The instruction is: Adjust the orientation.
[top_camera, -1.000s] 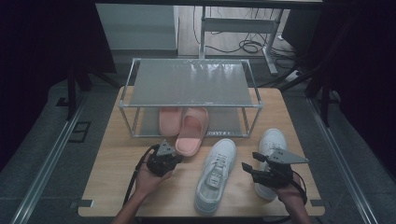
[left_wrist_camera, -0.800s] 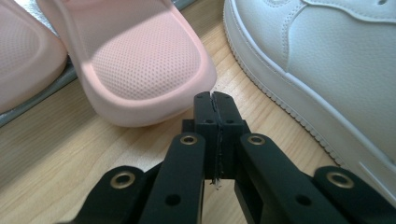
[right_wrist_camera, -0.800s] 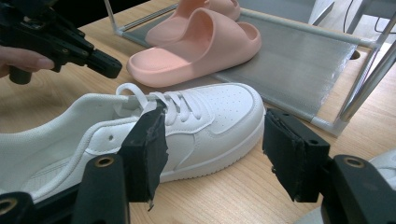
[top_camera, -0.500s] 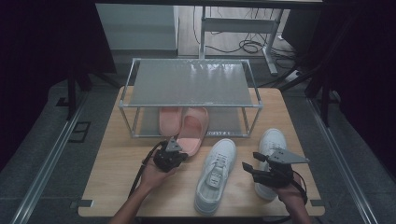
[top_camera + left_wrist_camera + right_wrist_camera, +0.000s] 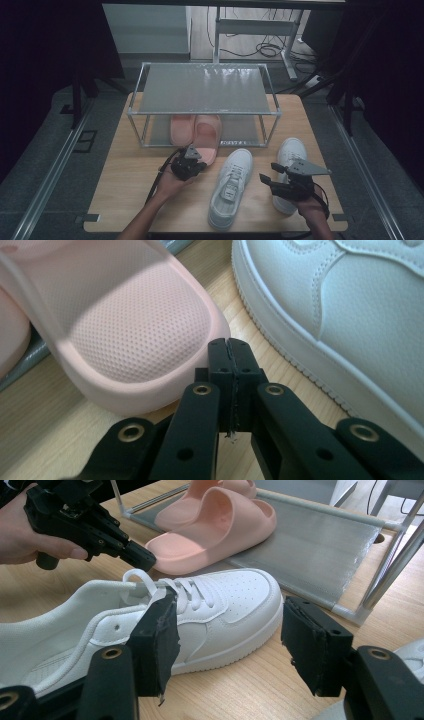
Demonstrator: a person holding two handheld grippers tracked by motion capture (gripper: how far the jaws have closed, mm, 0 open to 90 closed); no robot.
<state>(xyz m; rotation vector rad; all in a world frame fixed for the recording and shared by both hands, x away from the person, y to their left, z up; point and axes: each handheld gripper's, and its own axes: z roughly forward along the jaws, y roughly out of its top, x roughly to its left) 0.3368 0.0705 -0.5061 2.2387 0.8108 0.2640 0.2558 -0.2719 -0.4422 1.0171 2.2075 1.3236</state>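
Left gripper (image 5: pixel 192 156) jaws clenched, empty, tips at heel rim of near pink slipper (image 5: pixel 207 138). Slipper toe tucked under wire rack (image 5: pixel 204 89), second pink slipper (image 5: pixel 181 129) mostly hidden there. Right gripper (image 5: pixel 265 181) jaws released, wide, beside white sneaker (image 5: pixel 231 186) on worktop (image 5: pixel 130 195). Second sneaker (image 5: pixel 291 152) partly covered by right gripper.

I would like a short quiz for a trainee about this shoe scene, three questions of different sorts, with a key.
1. True or false: the left gripper is shut, its tips at the heel edge of a pink foam slipper.
2. Multiple choice: the right gripper is A) open, B) shut on a lace, C) shut on a slipper.
3. Fill in: both slippers lie partly under the metal mesh ____.

Key: 1 true; 2 A; 3 rack. The white leather sneaker lies ahead of the right gripper.
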